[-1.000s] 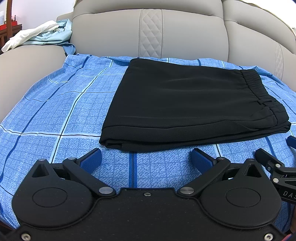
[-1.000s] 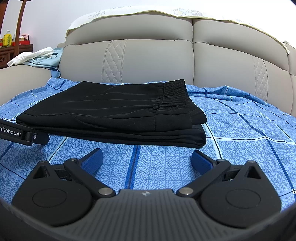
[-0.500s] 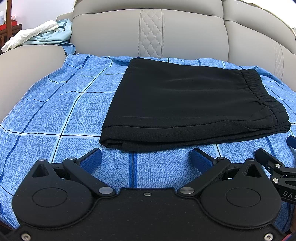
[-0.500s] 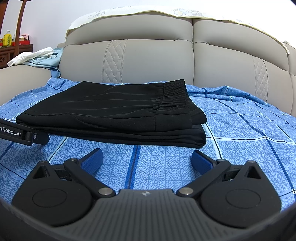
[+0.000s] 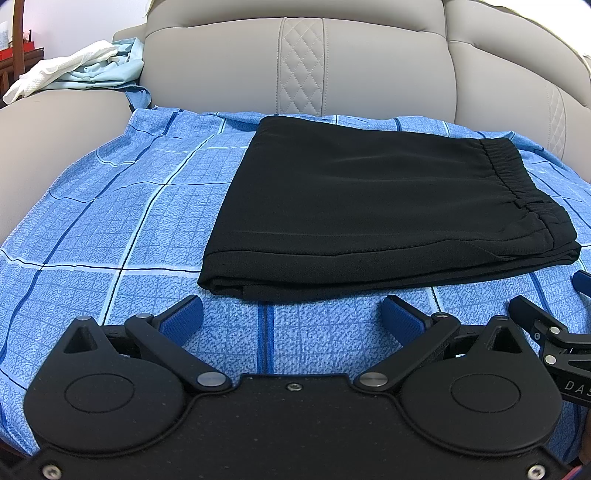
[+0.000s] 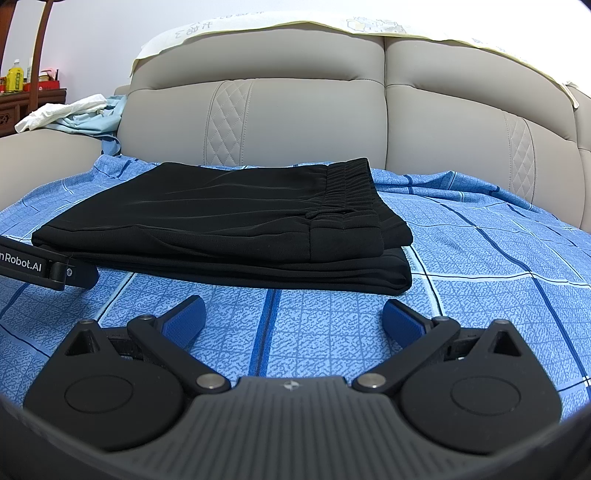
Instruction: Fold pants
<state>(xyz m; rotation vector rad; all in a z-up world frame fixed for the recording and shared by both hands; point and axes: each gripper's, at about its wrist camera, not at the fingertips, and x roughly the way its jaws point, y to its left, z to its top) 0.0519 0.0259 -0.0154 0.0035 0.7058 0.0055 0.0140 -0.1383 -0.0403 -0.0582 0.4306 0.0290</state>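
Note:
Black pants (image 5: 369,199) lie folded in a flat rectangle on a blue checked sheet (image 5: 110,221), the elastic waistband at the right end. In the right wrist view the same pants (image 6: 221,229) show as a stacked bundle with layered edges. My left gripper (image 5: 291,317) rests open just in front of the pants' near edge, nothing between its blue pads. My right gripper (image 6: 293,319) is also open and empty, a short way in front of the bundle. Part of the right gripper (image 5: 546,332) shows at the left wrist view's right edge.
The sheet covers the seat of a beige leather sofa (image 6: 295,110). Light clothes (image 5: 85,70) lie piled on the left armrest. A wooden cabinet with bottles (image 6: 22,88) stands far left. A pale cloth (image 6: 277,22) drapes the sofa's top.

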